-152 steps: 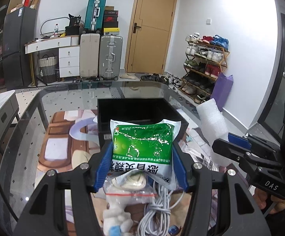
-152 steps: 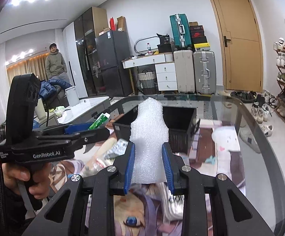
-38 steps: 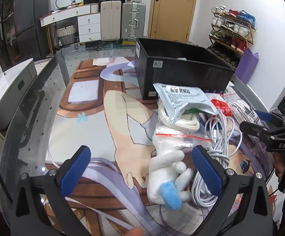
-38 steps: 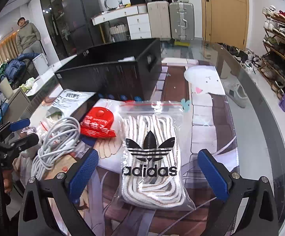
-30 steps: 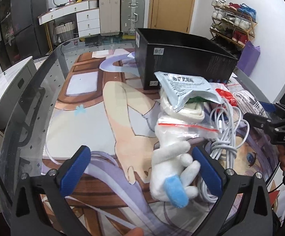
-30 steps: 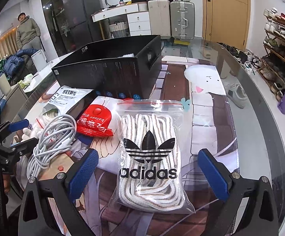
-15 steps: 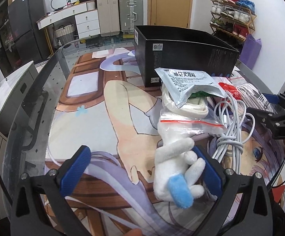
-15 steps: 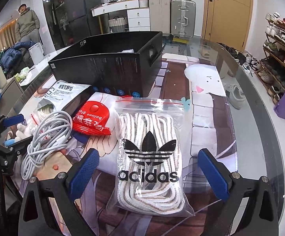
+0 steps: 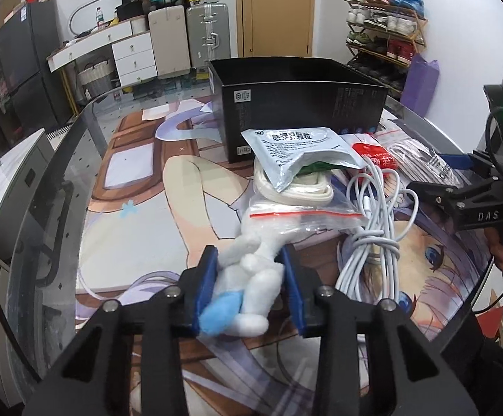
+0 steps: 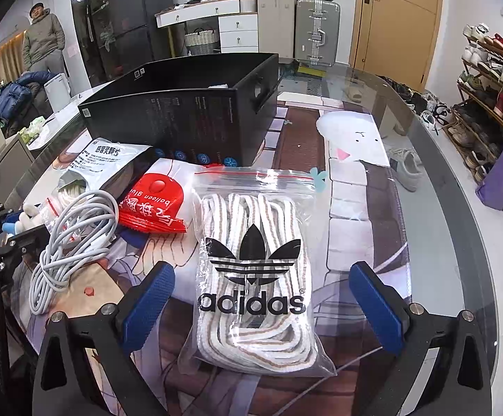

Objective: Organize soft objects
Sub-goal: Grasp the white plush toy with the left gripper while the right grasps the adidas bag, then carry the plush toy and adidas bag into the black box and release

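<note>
A white plush toy (image 9: 261, 270) with a blue tip lies on the glass table at the near edge of a pile. My left gripper (image 9: 248, 256) has it between its blue pads; the jaws are closing and both pads touch the toy's sides. My right gripper (image 10: 260, 272) is open, its pads wide apart on either side of a zip bag of striped laces (image 10: 251, 260) with a black logo, not touching it. The open black box (image 9: 303, 104) stands behind the pile.
The pile holds a silver pouch (image 9: 296, 152), a zip bag with a white strap (image 9: 300, 208), a coiled white cable (image 9: 372, 228) and a red packet (image 10: 154, 204). The table's curved glass edge (image 10: 459, 208) runs on the right. A person (image 10: 43, 45) stands far left.
My left gripper's jaws have gone from wide open to closed in on the plush toy. The right gripper has stayed wide over the bag of laces.
</note>
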Action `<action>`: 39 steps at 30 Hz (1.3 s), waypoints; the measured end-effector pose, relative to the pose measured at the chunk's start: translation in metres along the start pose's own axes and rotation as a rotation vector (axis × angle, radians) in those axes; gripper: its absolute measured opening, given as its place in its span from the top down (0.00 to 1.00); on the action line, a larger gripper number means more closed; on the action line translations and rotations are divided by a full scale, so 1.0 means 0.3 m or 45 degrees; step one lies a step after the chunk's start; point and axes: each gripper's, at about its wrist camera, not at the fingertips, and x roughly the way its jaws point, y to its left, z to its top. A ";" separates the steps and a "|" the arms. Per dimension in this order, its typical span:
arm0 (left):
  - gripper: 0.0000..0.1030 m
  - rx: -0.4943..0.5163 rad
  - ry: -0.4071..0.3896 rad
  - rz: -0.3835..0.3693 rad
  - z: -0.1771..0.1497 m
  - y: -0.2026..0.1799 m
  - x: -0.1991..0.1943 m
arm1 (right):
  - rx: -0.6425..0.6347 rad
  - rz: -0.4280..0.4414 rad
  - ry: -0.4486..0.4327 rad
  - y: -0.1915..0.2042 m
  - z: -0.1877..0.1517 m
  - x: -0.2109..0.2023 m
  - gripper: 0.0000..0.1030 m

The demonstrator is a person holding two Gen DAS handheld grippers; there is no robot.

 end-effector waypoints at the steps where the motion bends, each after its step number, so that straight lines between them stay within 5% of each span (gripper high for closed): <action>1: 0.67 -0.002 -0.006 -0.004 -0.004 0.001 -0.003 | -0.001 0.000 0.000 0.000 0.000 0.000 0.01; 15: 0.68 -0.107 -0.058 -0.081 -0.028 0.059 -0.085 | 0.000 -0.009 -0.006 0.004 0.004 -0.001 0.03; 29: 0.68 -0.185 -0.113 -0.083 -0.023 0.108 -0.110 | -0.019 0.007 -0.043 0.004 0.001 -0.030 0.50; 39: 0.68 -0.248 -0.176 -0.076 -0.010 0.151 -0.150 | -0.048 -0.008 -0.067 0.025 -0.025 -0.056 0.59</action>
